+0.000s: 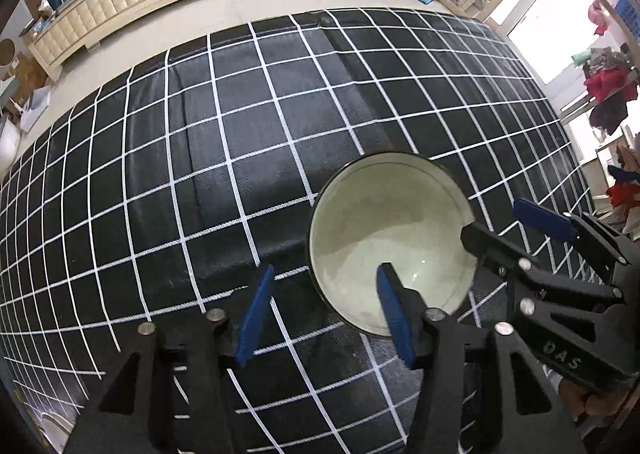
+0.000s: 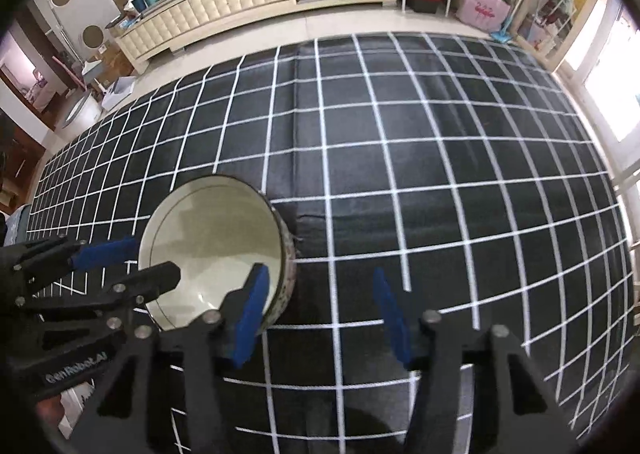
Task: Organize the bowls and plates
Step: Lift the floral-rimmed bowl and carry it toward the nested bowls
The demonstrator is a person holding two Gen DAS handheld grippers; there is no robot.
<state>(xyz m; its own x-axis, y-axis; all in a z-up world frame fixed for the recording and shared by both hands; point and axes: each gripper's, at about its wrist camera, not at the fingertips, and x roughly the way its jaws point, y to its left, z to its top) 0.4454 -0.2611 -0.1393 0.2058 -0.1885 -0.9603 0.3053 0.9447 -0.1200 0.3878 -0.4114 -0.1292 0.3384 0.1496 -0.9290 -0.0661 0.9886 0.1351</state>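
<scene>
One empty bowl [image 1: 384, 222] [image 2: 212, 242], cream inside with a dark rim and a speckled outer wall, stands on the black grid-patterned tablecloth [image 1: 200, 174]. My left gripper [image 1: 326, 268] points steeply down over the bowl's left rim. One blue pad is inside the bowl and the other outside, and neither touches the wall. My right gripper [image 2: 320, 270] straddles the opposite rim the same way, with its left pad inside the bowl and a gap on both sides. Each view shows the other gripper across the bowl: the right gripper [image 1: 492, 218] and the left gripper [image 2: 155, 256]. Both are open.
The tablecloth [image 2: 400, 174] stretches wide beyond the bowl with nothing else on it. Past its far edge lies pale floor, then a long cream cabinet [image 2: 224, 2] with clutter on top, a pink bag [image 2: 482, 8], and clothes on a rack [image 1: 608, 90] at the right.
</scene>
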